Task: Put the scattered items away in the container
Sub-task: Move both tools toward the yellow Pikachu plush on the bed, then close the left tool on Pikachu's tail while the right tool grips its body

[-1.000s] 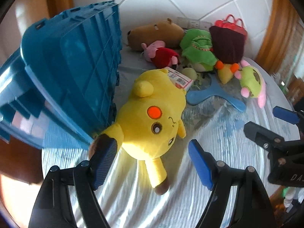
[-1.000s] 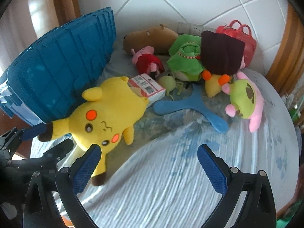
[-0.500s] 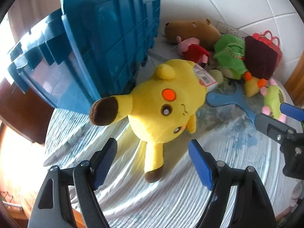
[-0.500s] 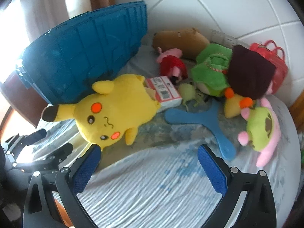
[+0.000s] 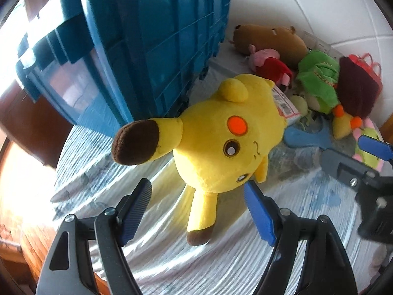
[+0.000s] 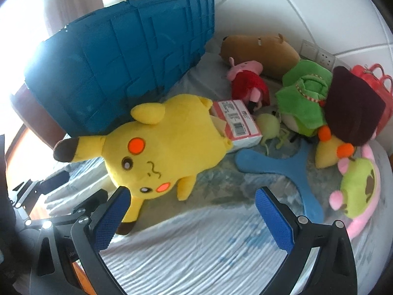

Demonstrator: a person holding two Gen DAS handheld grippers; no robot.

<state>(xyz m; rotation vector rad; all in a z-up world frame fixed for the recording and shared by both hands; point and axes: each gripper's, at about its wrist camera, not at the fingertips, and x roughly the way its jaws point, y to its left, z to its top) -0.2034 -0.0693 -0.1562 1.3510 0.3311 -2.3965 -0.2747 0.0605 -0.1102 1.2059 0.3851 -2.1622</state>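
- Blue plastic crate (image 6: 127, 59), one, far left on the cloth-covered table (image 6: 196, 253); lies tilted, ribbed wall facing the toys.
- Left gripper (image 5: 199, 211): jaws spread wide, holding nothing, set either side of the yellow plush's lower ear.
- Yellow plush (image 6: 162, 147), one, lying on the cloth just beside the crate; two brown-tipped ears, two orange cheek spots.
- Right gripper (image 6: 194, 218): jaws spread apart, empty, low over bare cloth near the yellow plush's face.
- Red-and-white box (image 6: 238, 120), one, touching the yellow plush's back.
- Pink pig plush in red dress (image 6: 248, 81), one, behind the box.
- Brown plush (image 6: 265, 49), one, at the back by the white wall.
- Pale green ball toy (image 6: 269, 124), one, just right of the box.
- Blue boomerang-shaped toy (image 6: 289, 169), one, three arms, flat on the cloth.
- Green plush (image 6: 304, 98), one; dark maroon item (image 6: 353, 110) leans on it.
- Red handbag (image 6: 375, 76), one, far back right.
- Pink-and-green plush (image 6: 358, 189), one, at the right edge.
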